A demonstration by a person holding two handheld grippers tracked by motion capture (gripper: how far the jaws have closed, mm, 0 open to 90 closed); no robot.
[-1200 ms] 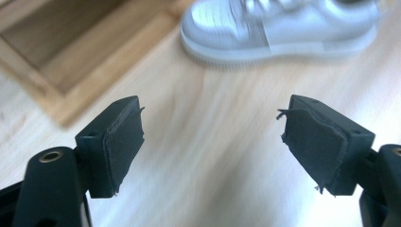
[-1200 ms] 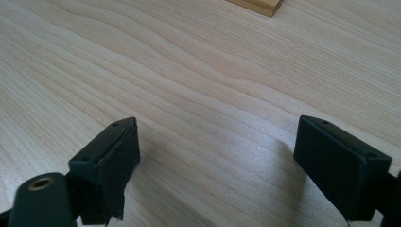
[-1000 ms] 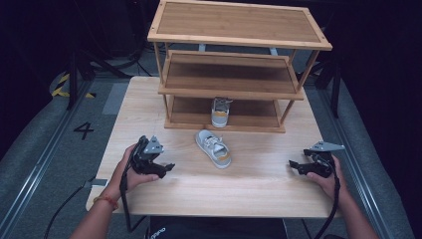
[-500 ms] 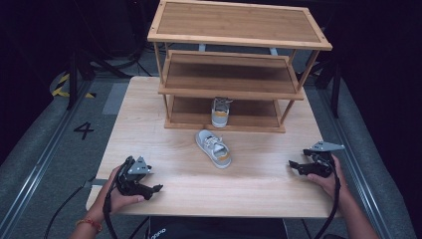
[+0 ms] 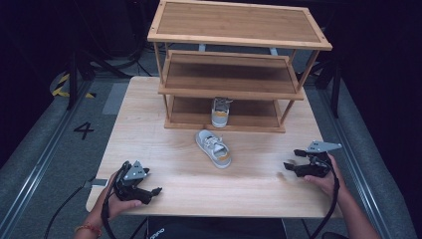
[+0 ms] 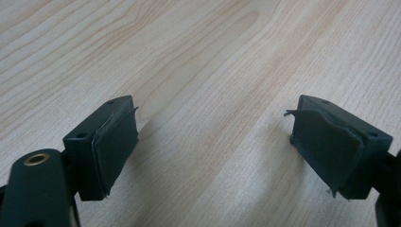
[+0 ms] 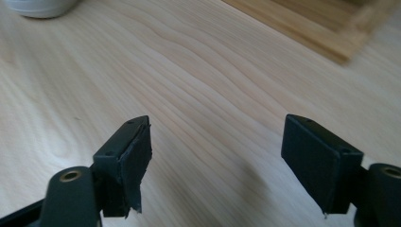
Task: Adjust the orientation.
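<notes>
Wooden table [image 5: 164, 124]: bears a grey shoe [image 5: 214, 148], lying mid-table before the rack [image 5: 234, 74].
Left gripper [image 5: 155, 190]: jaws wide, just opened further, nothing between.
Right gripper [image 5: 287, 166]: jaws apart, just narrowing, empty.

Grey shoe [image 5: 214, 148] (yellow heel) — pale wood-grain table [image 5: 149, 119], black pads [image 6: 116, 142].

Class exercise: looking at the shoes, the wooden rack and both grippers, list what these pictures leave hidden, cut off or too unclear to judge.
- Shoe on the bottom shelf, high view: its upper end is hidden by the middle shelf of the wooden rack.
- Shoe on the table: in the right gripper view only a blurred white edge, cut off by the top edge.
- Right gripper, high view: jaw tips blurred.
- Left gripper, high view: jaws too small to judge.
</notes>
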